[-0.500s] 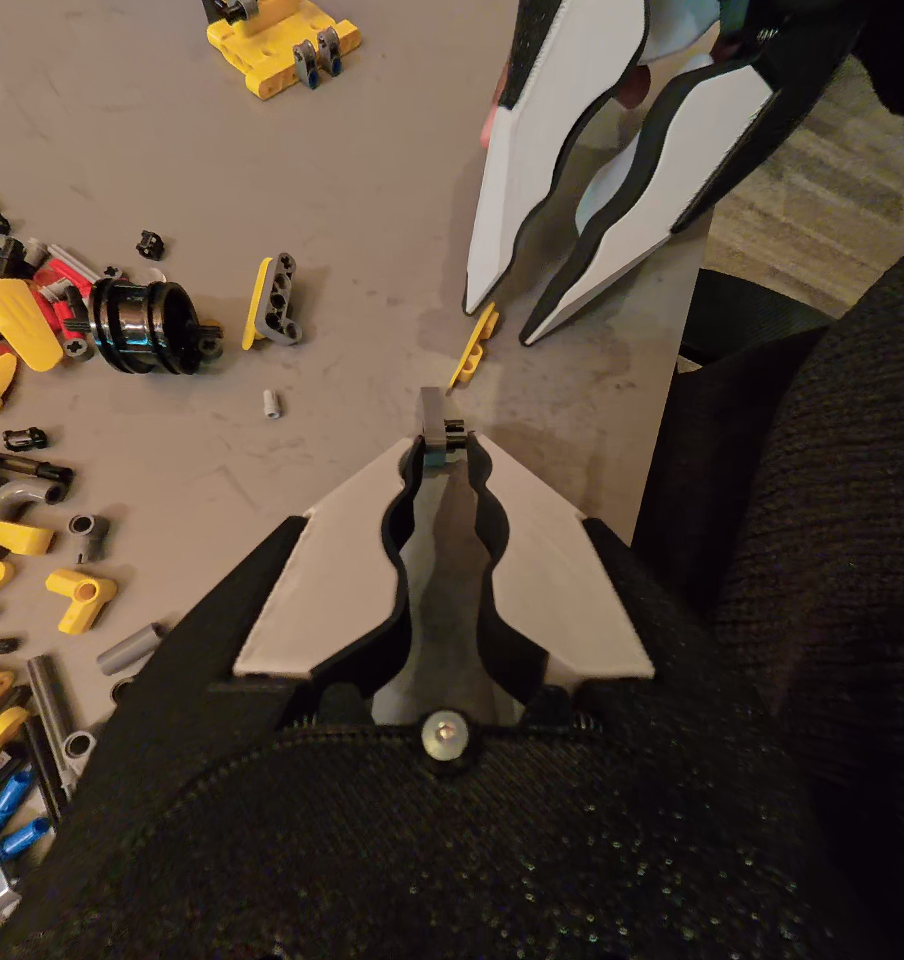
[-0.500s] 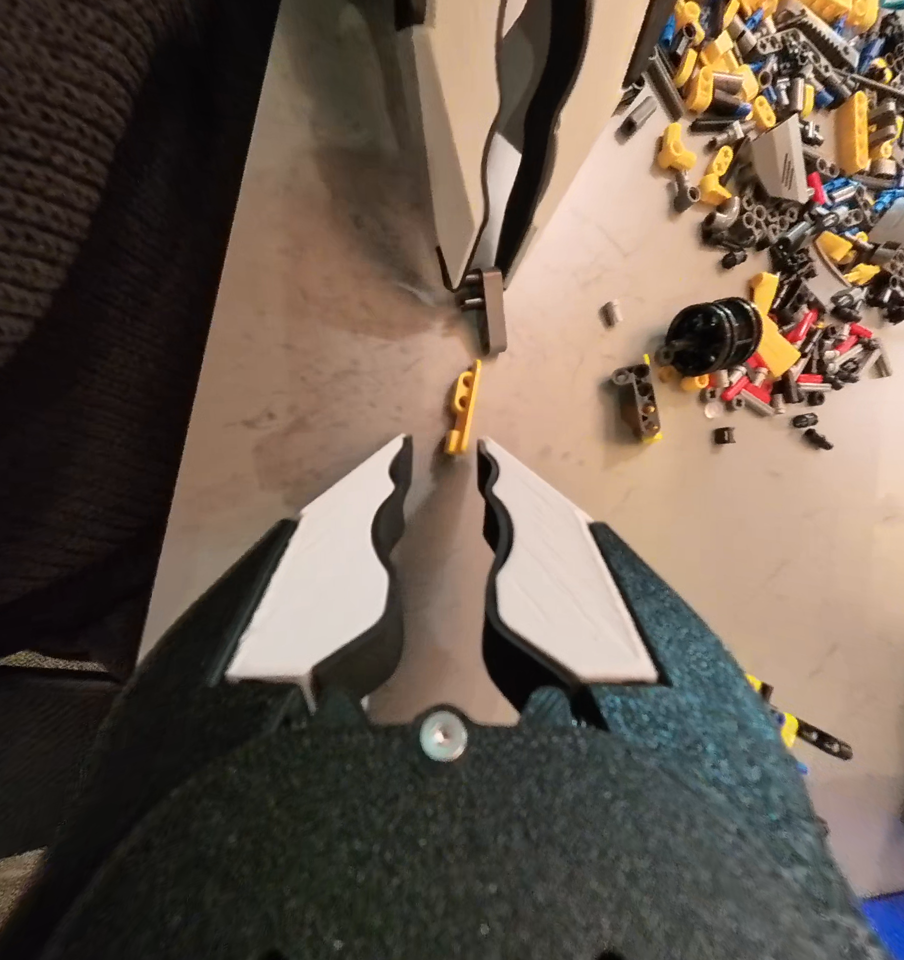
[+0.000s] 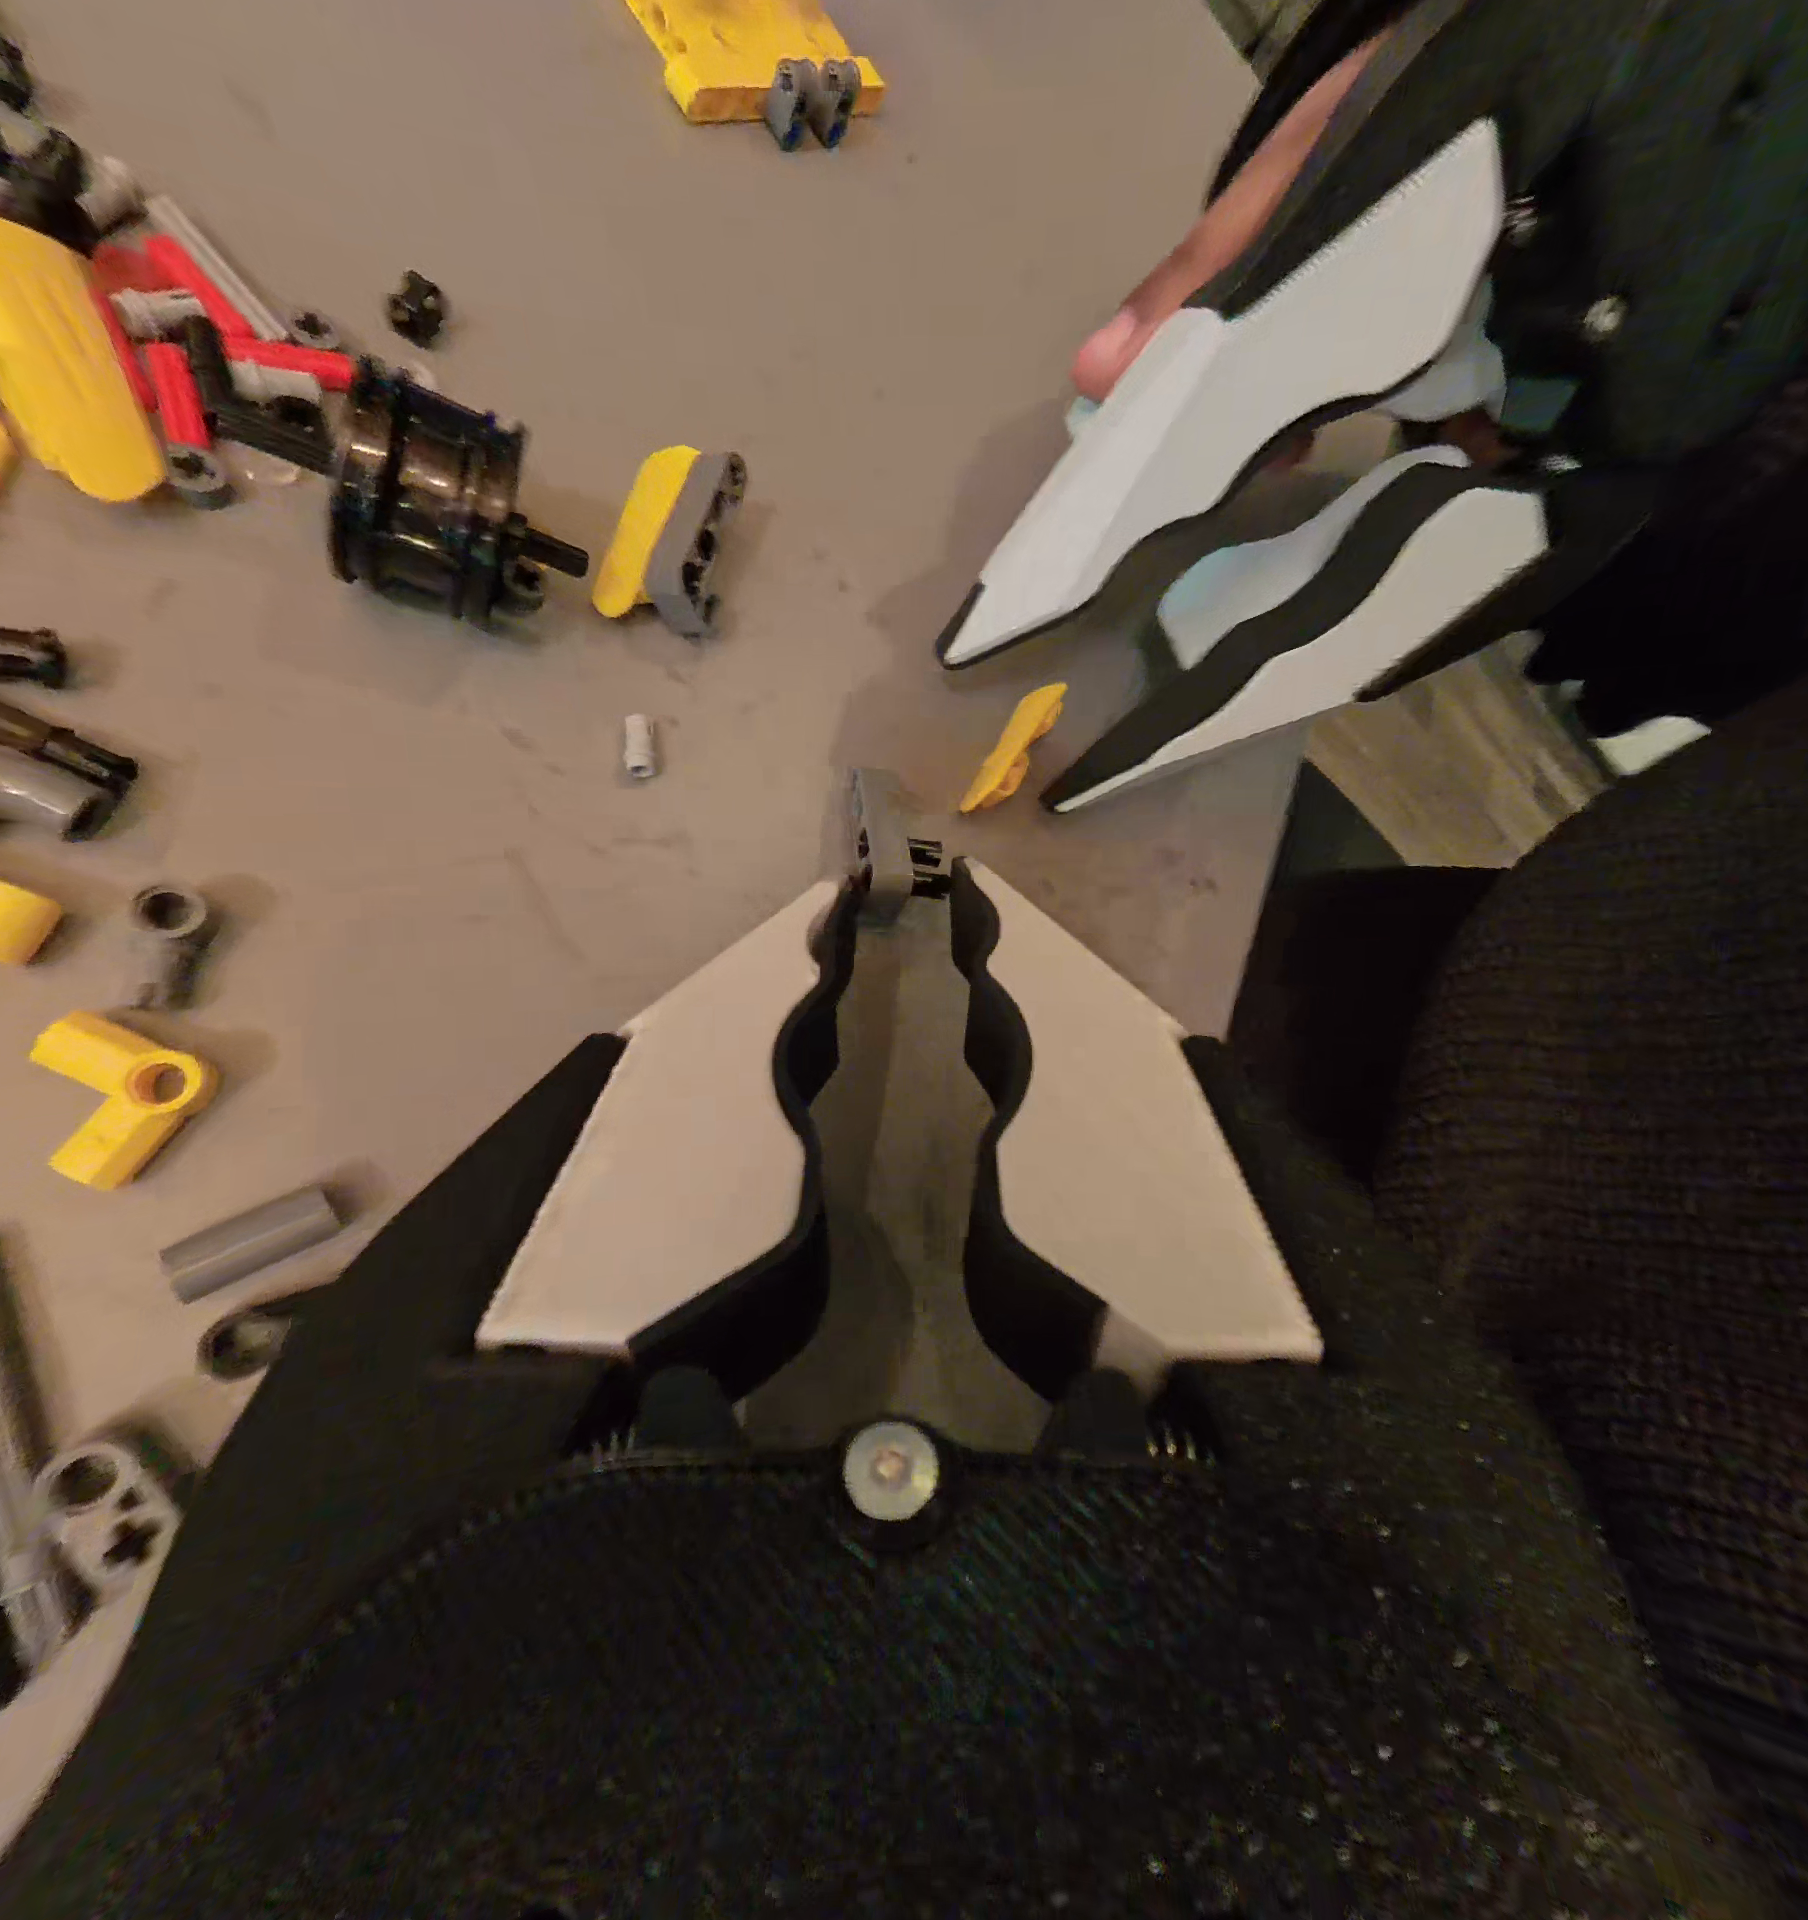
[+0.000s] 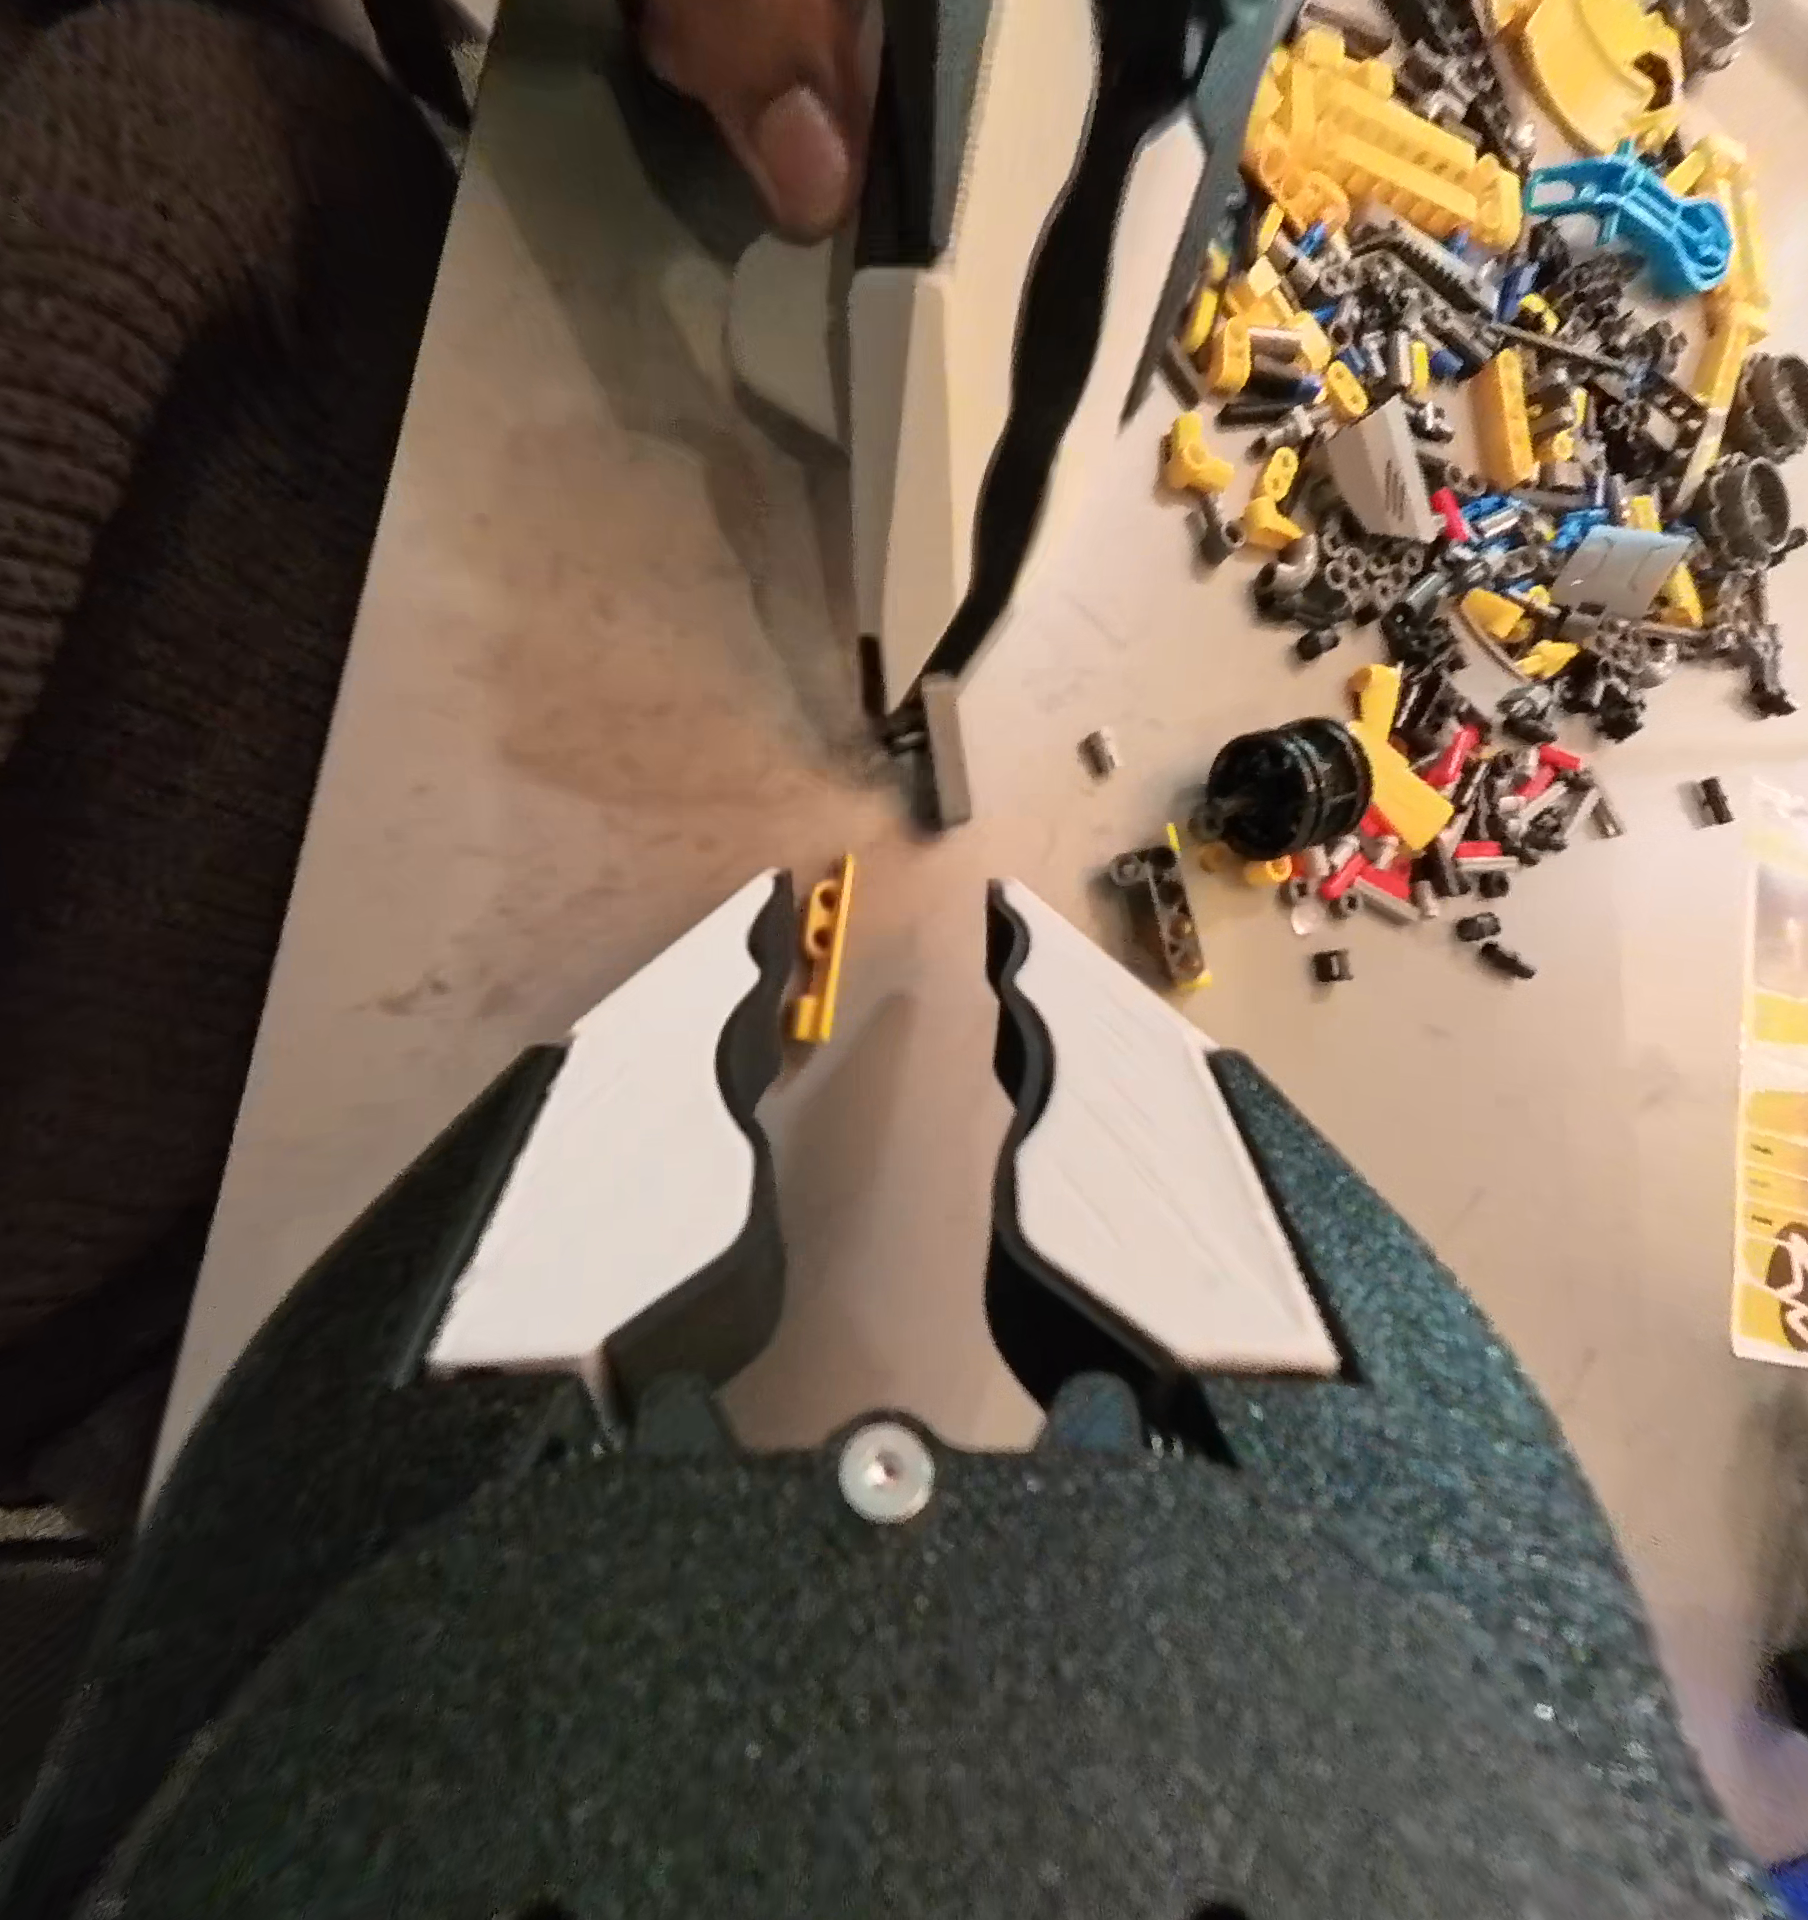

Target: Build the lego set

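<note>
1. Desk: a plain grey-brown top, scuffed and stained near its edge. Beyond the edge, dark knitted fabric close to the cameras and a strip of wood-look floor in the left wrist view.
2. Loose pile of building parts: yellow, black, grey, red and blue pieces heaped on the far side of the desk, well apart from both claws. A printed sheet lies at the right margin of the right wrist view.
3. Right claw: jaws spread wide, holding nothing, tips low over the desk. A finger of the person's hand shows on its body in the left wrist view.
4. Left claw: jaws closed to a narrow gap, gripping at the tips a small grey beam with a black pin sticking out of its side.
5. Black wheel hub: on its side near red and yellow parts, untouched.
6. Yellow-and-grey joined piece: just beside the hub.
7. Small yellow beam: flat on the desk, just inside the right claw's left finger; contact cannot be confirmed. It lies near the held grey beam, not joined to it.
8. Small grey pin: loose, alone.
</note>
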Available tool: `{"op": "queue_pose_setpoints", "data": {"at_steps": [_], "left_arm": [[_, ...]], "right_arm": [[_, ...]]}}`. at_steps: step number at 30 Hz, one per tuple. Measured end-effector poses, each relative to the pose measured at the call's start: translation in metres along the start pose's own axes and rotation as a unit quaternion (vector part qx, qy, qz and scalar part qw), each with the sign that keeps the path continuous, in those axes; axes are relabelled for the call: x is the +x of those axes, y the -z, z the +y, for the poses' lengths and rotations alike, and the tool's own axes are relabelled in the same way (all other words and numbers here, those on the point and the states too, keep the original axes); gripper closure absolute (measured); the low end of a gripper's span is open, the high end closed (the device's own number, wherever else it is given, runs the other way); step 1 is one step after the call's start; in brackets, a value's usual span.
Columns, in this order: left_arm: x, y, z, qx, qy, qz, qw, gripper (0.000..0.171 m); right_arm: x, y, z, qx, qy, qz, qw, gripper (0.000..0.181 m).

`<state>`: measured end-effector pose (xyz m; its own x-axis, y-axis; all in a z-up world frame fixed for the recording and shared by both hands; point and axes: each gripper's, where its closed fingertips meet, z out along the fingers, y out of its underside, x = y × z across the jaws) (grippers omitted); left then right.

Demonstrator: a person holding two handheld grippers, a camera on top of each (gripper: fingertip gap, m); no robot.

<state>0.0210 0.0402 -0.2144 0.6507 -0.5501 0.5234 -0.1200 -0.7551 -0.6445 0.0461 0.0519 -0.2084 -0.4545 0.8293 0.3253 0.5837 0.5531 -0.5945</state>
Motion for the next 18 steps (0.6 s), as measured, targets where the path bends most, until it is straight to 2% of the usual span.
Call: {"op": "queue_pose_setpoints", "data": {"at_steps": [4, 6, 8, 9, 11, 13, 16, 18], "left_arm": [[0.023, 0.006, -0.013, 0.048, 0.054, 0.108, 0.992, 0.157], [0.027, 0.011, -0.021, 0.080, 0.087, 0.147, 0.982, 0.157], [0.028, 0.015, -0.025, 0.099, 0.107, 0.169, 0.975, 0.157], [0.029, 0.017, -0.026, 0.105, 0.109, 0.175, 0.973, 0.158], [0.025, 0.019, -0.029, 0.116, 0.108, 0.164, 0.974, 0.153], [0.015, 0.019, -0.031, 0.127, 0.102, 0.122, 0.979, 0.132], [0.011, 0.018, -0.032, 0.128, 0.066, 0.077, 0.987, 0.129], [0.012, 0.013, -0.029, 0.110, 0.037, 0.052, 0.992, 0.128]], "right_arm": [[0.006, -0.007, -0.015, 0.026, 0.014, 0.005, 1.000, 0.145], [0.012, -0.010, -0.019, 0.028, 0.059, 0.039, 0.997, 0.150], [0.018, -0.010, -0.025, 0.032, 0.107, 0.081, 0.990, 0.172], [0.020, -0.009, -0.027, 0.036, 0.121, 0.095, 0.988, 0.173], [0.023, -0.009, -0.026, 0.034, 0.116, 0.096, 0.988, 0.173], [0.026, -0.010, -0.016, 0.010, 0.078, 0.078, 0.994, 0.173], [0.016, -0.015, 0.009, -0.049, -0.023, -0.010, 0.999, 0.173], [0.008, -0.015, 0.012, -0.053, -0.098, -0.070, 0.991, 0.173]]}}
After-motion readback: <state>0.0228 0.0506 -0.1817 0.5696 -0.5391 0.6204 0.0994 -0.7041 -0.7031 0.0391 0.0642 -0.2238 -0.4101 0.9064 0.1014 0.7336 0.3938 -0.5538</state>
